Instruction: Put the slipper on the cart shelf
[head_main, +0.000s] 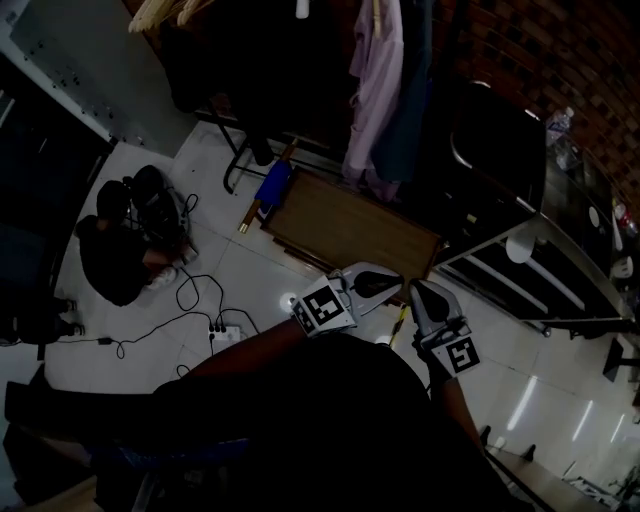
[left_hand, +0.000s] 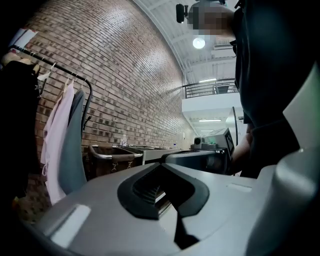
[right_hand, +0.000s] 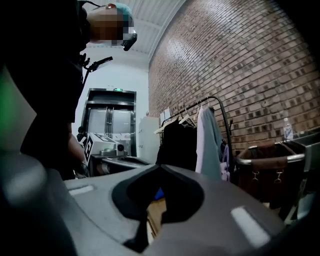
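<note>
Both grippers are held close to my body over the floor. My left gripper (head_main: 377, 284) has its jaws together with nothing between them, and its tips (left_hand: 161, 164) meet in the left gripper view. Just to its right, my right gripper (head_main: 428, 298) is shut and empty too (right_hand: 159, 166). The metal cart (head_main: 560, 290) with its dark shelves stands to the right. A pale oval thing (head_main: 520, 243) lies at the cart's top edge. It may be the slipper, but the dim view does not let me tell.
A wooden board (head_main: 350, 225) lies on the white floor ahead. Behind it a clothes rack holds a pink garment (head_main: 375, 80). A brown hamper (left_hand: 112, 160) stands by the brick wall. A person (head_main: 125, 245) crouches at the left near cables and a power strip (head_main: 225, 335).
</note>
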